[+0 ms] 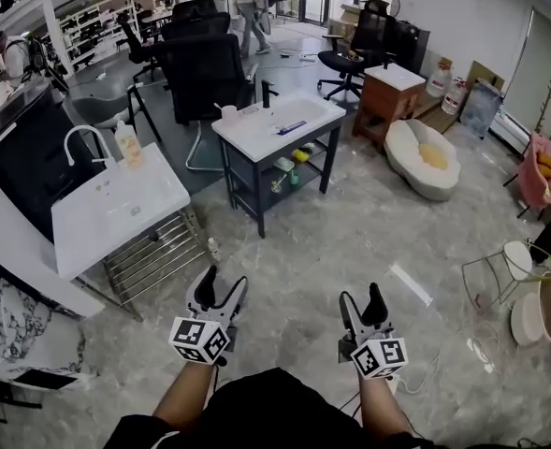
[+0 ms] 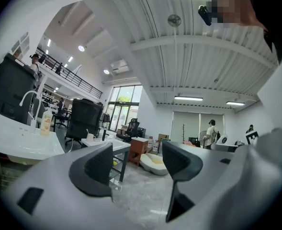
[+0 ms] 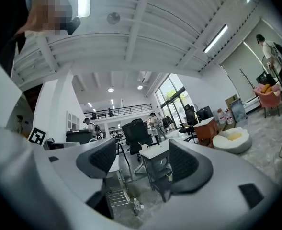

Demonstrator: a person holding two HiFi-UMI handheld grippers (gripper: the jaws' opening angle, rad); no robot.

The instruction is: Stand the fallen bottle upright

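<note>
Left tongs (image 1: 224, 281) and right tongs (image 1: 361, 295) are both gaping open, holding nothing. The bottle (image 1: 214, 248) is sitting on the floor (image 1: 350, 241) just beside the wire rack (image 1: 153, 255). Approaching low, pinching its body and tipping gently looks best.

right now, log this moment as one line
left gripper: open, empty | right gripper: open, empty | bottle: on floor beside wire rack, untouched

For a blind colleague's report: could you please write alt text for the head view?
The left gripper and the right gripper, both open and empty, are held level above a grey marbled floor. Ahead, a small clear bottle is on the floor beside a white sink table; a second sink table and office chairs stand beyond.
</note>
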